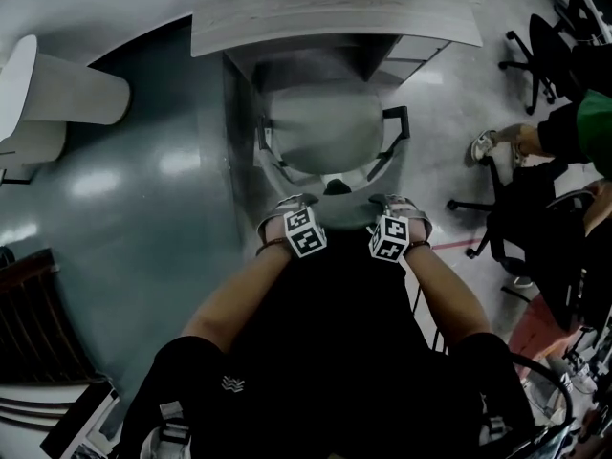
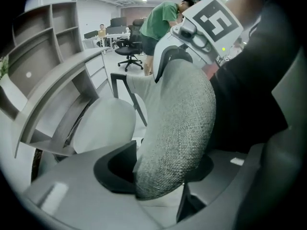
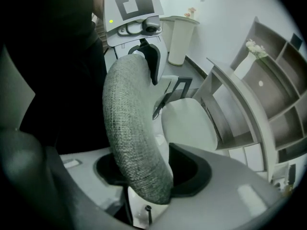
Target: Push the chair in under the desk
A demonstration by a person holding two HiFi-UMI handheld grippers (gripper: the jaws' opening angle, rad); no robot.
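Mid-push: the office chair (image 1: 325, 127) is sitting with its seat right at the desk (image 1: 335, 22) edge, not yet under. The left gripper (image 1: 287, 207) and right gripper (image 1: 400, 205) are each clamping the backrest (image 2: 177, 128) top, jaws wide. Next, probably: pushing both forward evenly, avoiding swivel.

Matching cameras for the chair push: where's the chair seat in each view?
Head view: seat upper centre, just below the desk edge.
Left gripper view: pale seat left of centre, left of the backrest.
Right gripper view: seat right of centre, right of the backrest.
Shared landmark: the curved desk, at the top in the head view, left in the left gripper view, right in the right gripper view.
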